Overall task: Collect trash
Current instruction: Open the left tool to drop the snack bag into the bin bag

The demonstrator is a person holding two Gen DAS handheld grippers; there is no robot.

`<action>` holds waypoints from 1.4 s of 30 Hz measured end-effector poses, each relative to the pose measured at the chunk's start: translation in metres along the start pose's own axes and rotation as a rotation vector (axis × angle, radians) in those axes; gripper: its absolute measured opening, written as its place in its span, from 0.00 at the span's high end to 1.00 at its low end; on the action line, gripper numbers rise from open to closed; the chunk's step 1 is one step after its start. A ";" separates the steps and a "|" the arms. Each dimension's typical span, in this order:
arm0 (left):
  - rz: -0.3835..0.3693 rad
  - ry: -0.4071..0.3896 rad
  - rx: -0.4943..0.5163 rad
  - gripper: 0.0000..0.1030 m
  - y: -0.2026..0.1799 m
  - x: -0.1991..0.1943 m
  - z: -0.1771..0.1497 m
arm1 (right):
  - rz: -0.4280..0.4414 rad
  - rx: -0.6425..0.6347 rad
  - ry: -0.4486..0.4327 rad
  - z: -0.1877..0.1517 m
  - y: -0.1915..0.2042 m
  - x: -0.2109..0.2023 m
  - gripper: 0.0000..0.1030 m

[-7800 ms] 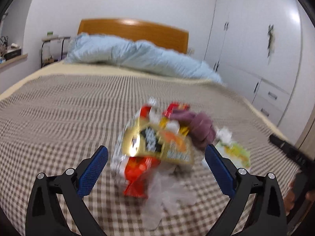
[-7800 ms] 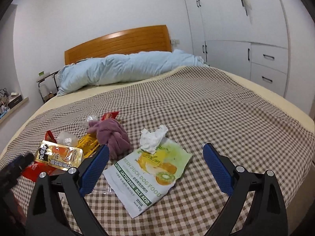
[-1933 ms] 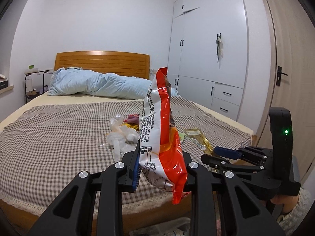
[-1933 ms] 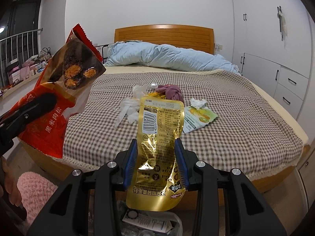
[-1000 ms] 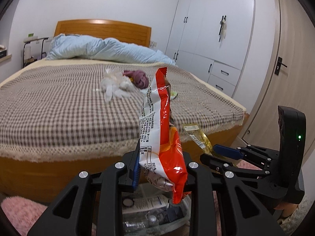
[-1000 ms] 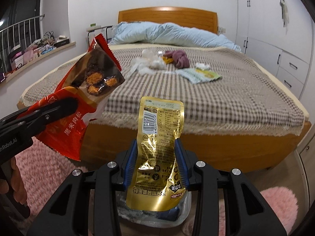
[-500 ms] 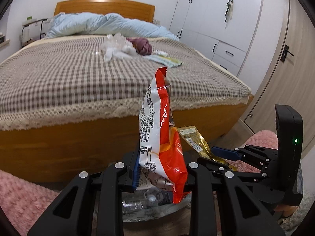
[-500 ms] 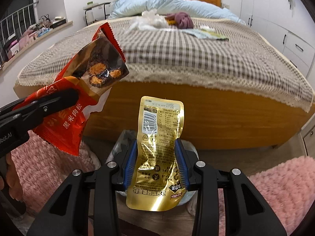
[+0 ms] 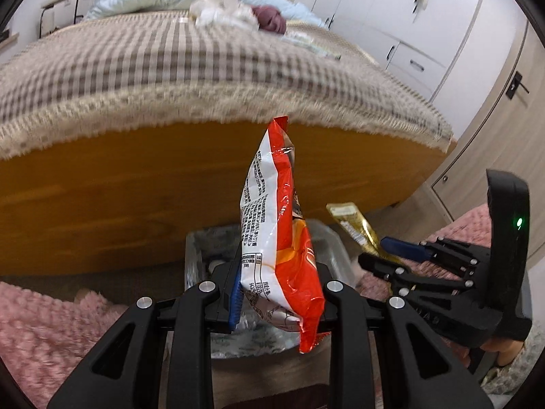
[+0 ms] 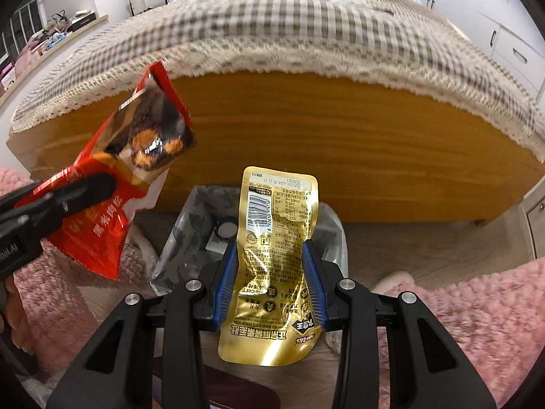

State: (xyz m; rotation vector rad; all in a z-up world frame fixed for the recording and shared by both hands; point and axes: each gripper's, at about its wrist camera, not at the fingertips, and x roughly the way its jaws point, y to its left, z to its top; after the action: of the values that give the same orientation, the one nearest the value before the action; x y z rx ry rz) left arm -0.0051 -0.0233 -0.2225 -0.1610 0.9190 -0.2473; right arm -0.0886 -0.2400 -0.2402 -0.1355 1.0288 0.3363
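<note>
My left gripper (image 9: 279,286) is shut on a red, orange and white snack bag (image 9: 282,225) that stands up between its pads. Below and behind the bag is a small bin with a clear plastic liner (image 9: 197,248) on the floor against the bed's foot. In the right wrist view my right gripper (image 10: 270,272) is shut on a gold pouch (image 10: 279,225), held upright over the same bin (image 10: 184,231), which holds some rubbish. To the left there, the left gripper (image 10: 98,184) carries the red snack bag (image 10: 102,231). The right gripper (image 9: 381,248) with the gold pouch (image 9: 354,228) shows at the right of the left wrist view.
The bed's wooden footboard (image 9: 119,187) (image 10: 340,136) rises right behind the bin. On the checked bedspread lie white plastic (image 9: 218,10), a purple cloth (image 9: 270,22) and a flat pouch (image 9: 306,41). Pink rugs (image 9: 44,323) (image 10: 477,306) flank the bin. Wardrobe and door stand at the right.
Both grippers have sunk and tipped downward with their packets still held. The bed top has slid up in both views and the bin now sits directly under the packets.
</note>
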 end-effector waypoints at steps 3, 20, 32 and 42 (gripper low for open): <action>0.002 0.053 -0.018 0.76 0.006 0.017 -0.005 | -0.001 0.004 0.024 -0.001 -0.004 0.014 0.63; 0.059 0.317 -0.148 0.76 0.027 0.118 -0.028 | -0.031 0.067 0.197 -0.003 -0.016 0.082 0.63; 0.063 0.355 -0.238 0.41 0.042 0.132 -0.036 | -0.030 0.041 0.206 -0.005 -0.006 0.075 0.63; 0.155 0.352 -0.253 0.10 0.053 0.126 -0.033 | -0.037 0.068 0.218 -0.007 -0.012 0.082 0.63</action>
State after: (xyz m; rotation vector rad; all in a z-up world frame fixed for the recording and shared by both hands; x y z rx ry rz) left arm 0.0488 -0.0091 -0.3511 -0.2845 1.3064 -0.0125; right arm -0.0520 -0.2358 -0.3142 -0.1321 1.2502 0.2562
